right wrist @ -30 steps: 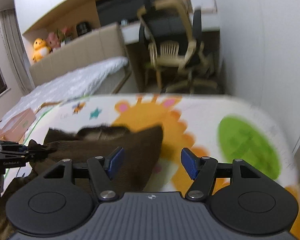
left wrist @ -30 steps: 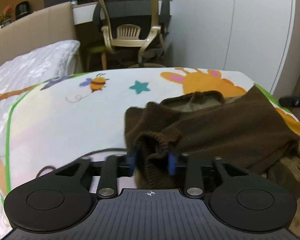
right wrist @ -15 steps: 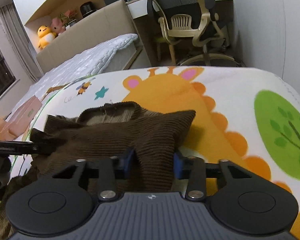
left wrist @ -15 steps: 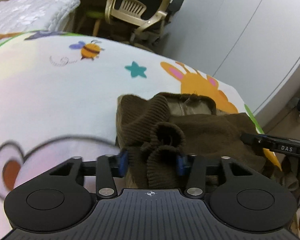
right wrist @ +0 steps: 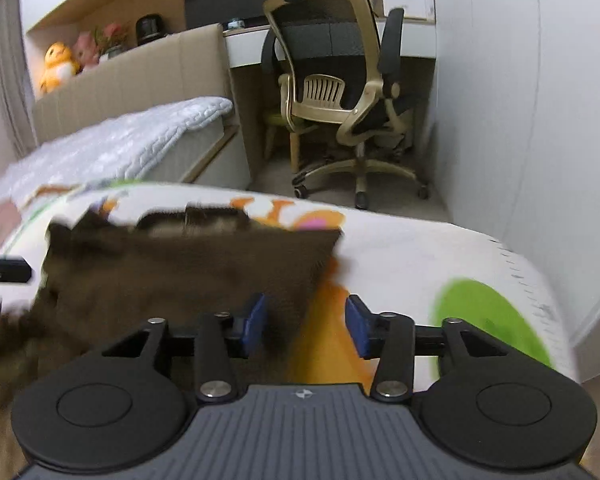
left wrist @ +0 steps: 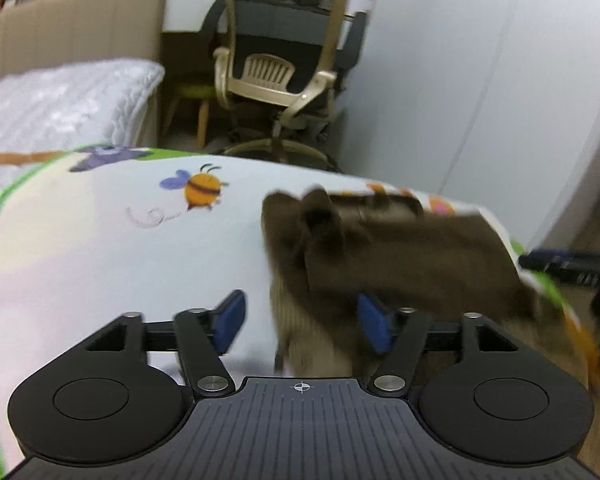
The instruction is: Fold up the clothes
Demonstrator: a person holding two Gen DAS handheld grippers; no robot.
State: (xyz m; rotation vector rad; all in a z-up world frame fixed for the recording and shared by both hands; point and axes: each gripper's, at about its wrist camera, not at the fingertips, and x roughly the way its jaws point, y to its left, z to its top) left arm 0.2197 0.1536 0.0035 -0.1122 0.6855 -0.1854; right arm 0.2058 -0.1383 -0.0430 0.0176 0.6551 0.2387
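Brown knitwear — a ribbed sweater point(left wrist: 400, 256) — lies bunched on a cartoon-printed mat point(left wrist: 100, 248) with a bee and an orange giraffe on it, and it fills the centre and right of the left wrist view and the centre-left of the right wrist view. Fold work looks barely begun, I'd say: the cloth is heaped, with a cuff or sleeve end sticking up near its upper-left edge.

Doing this step well would mean letting go cleanly and then taking fresh holds on two true edges, shoulder or hem, rather than on a lump, so the fabric can be drawn flat before any fold.

Both tools point down at a slant over the mat, side by side. In the left wrist view the left gripper point(left wrist: 302, 322) has its fingers spreading apart; the left pad sits over bare mat, the right pad point(left wrist: 374, 322) is against the sweater's edge, and nothing is pinched. The right gripper point(right wrist: 306, 322) also has its fingers opening — the sweater's right corner lies against the left pad point(right wrist: 254, 320), while the other pad is over the orange print, clear of cloth. The other tool's dark tip shows at each frame's edge.
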